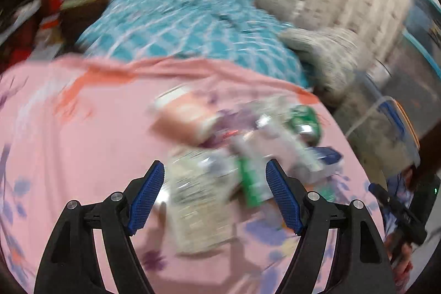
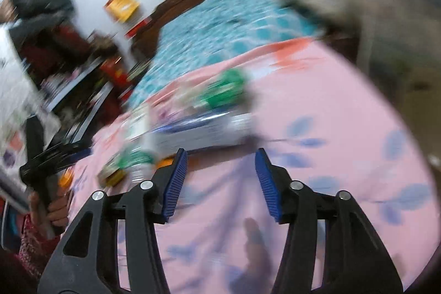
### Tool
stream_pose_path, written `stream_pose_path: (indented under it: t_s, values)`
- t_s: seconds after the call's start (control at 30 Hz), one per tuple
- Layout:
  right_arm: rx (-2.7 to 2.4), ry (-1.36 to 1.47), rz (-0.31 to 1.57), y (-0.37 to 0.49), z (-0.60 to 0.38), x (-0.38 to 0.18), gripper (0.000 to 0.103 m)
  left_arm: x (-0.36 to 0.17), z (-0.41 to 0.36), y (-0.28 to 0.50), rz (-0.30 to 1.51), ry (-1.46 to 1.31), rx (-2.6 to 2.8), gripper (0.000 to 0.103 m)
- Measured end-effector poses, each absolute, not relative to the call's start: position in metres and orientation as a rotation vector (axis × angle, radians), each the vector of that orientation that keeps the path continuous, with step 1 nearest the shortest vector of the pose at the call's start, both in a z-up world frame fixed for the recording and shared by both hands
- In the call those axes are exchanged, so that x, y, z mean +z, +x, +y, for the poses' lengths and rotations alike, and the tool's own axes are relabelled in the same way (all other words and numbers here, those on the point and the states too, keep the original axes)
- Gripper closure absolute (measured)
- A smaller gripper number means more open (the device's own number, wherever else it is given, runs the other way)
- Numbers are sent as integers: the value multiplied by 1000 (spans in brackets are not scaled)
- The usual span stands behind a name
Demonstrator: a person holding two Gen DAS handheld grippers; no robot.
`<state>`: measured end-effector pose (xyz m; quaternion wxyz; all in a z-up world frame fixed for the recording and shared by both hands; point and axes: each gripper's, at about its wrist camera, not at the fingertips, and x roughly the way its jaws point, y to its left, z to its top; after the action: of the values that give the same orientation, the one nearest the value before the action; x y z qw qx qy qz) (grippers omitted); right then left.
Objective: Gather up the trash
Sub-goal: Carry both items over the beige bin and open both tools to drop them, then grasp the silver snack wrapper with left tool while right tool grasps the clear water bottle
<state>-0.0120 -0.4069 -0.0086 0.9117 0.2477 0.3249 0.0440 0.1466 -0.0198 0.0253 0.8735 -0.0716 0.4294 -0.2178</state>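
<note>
Left wrist view: left gripper (image 1: 215,170) spread wide, nothing between pads, hovering over the trash (image 1: 248,150)
Trash: blurred heap of wrappers, a green can (image 1: 306,120) and a blue-white box (image 1: 322,159) on the pink sheet (image 1: 69,142)
Behind: teal blanket (image 1: 179,18); bin (image 1: 386,126) at right
Right wrist view: right gripper (image 2: 221,159) spread, holding nothing, near the box (image 2: 204,131)
Trash: beyond the fingertips on pink sheet (image 2: 330,106); green can (image 2: 226,90) past the box

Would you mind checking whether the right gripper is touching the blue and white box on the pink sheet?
Apart. The right wrist view shows the open right gripper with pink sheet between its fingers and the blue and white box.
</note>
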Motion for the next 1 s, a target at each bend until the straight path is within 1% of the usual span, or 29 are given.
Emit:
stream_pose_path:
  t_s: [0.03,0.1,0.13,0.17,0.27,0.3,0.33,0.37,0.4,0.43,0.5,0.53,0.6,0.7,0.83,1.0]
  values:
    - [119,489,680,-4,-391,-7,46,21,-15,146,908,-160,-448,31]
    - [172,418,701,14,-355,-4,30,12,-2,143,923,-170,-437,30]
    - [182,380,712,23,-341,-4,28,8,1,143,928,-173,-439,28]
    - [181,332,730,33,-326,-5,25,5,-2,142,936,-174,-442,22]
    - [163,247,790,59,-296,-13,25,-7,-11,144,958,-180,-458,20]
    - [159,227,814,67,-289,-18,26,-10,-16,145,965,-176,-471,20]
    - [157,214,832,71,-286,-22,30,-16,-21,148,972,-164,-473,20]
    - [164,202,865,78,-278,-28,45,-21,-27,149,983,-145,-467,20]
    - [155,192,877,77,-277,-30,55,-24,-32,149,990,-129,-464,20]
    - [160,198,872,74,-276,-29,56,-27,-38,147,991,-105,-460,22]
    - [184,232,843,60,-280,-23,59,-29,-42,142,965,-50,-433,36]
    - [186,244,817,50,-279,-16,59,-29,-41,140,958,-25,-428,50]
    - [180,250,774,37,-279,-8,60,-29,-33,138,970,-61,-462,53]
    - [169,269,731,7,-281,-4,60,-22,-16,131,949,-82,-466,53]
    - [125,262,711,-39,-286,-14,60,-8,12,113,913,-118,-470,53]
    - [56,173,692,-95,-281,-24,60,2,32,73,869,-112,-517,53]
